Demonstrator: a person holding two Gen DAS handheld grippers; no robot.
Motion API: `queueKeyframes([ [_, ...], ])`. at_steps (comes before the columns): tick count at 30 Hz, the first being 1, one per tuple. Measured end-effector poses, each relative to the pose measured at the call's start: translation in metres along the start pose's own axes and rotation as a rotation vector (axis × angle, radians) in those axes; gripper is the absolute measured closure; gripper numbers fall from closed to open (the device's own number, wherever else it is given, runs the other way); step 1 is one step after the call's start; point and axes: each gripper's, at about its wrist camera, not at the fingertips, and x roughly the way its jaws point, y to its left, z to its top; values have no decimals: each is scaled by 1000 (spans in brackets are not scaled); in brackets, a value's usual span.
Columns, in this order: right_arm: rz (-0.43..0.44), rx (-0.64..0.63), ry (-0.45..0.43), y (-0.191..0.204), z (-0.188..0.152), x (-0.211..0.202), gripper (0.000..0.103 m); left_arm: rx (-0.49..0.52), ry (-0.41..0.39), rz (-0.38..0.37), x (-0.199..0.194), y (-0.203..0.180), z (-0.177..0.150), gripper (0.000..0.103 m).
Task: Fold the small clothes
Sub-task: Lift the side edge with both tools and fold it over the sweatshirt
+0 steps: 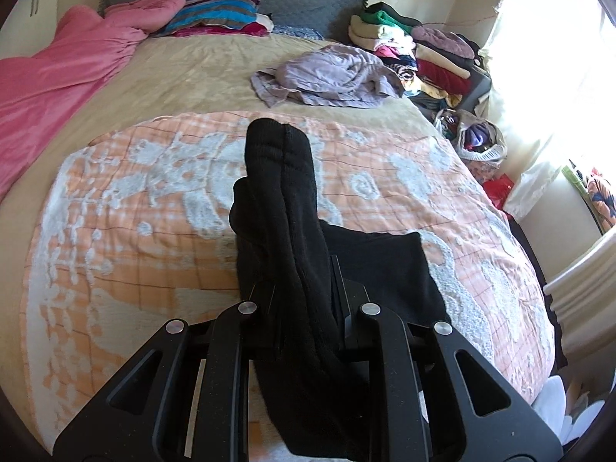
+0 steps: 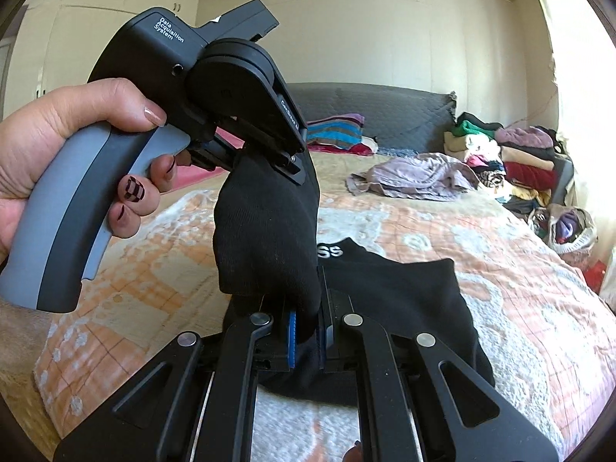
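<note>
Sunlit from a curtained window, the bedroom gives us a wide bed (image 1: 200, 73) with an orange-and-white patterned towel (image 1: 134, 208) spread over its near end as our folding surface. We hold a black knitted sock (image 1: 285, 200) lifted above the towel, one end pinched in each tool. Our left hand-held gripper (image 1: 304, 300) is clamped on the sock's upper part, and our right hand-held gripper (image 2: 308, 331) is closed tight on its lower end, blue pads pressing the fabric. A second black sock with white lettering (image 2: 385, 281) lies flat on the towel just beneath.

The main risk, as we judge it, is the thin knit sliding out of one grip while stretched between the two tools, which would drop that end in a crumpled heap. We could also lay it down askew on the flat sock, since black on black hides the edges. A crumpled lilac garment (image 1: 327, 77) lies well apart, near the stacked clothes pile (image 1: 415, 50).
</note>
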Motion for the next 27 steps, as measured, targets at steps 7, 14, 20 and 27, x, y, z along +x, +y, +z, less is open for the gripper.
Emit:
queueKeyframes([
  [7, -21, 52, 23, -23, -11, -2, 97, 32, 29, -4, 19, -28, -1, 92],
  [14, -32, 93, 49, -42, -25, -2, 97, 59, 69, -10, 43, -54, -5, 92],
  [20, -15, 172, 96, -64, -39, 6, 97, 78, 120, -1, 71, -73, -8, 87],
  [27, 66, 325, 150, -93, -52, 17, 96, 74, 177, -8, 104, -82, -10, 69],
])
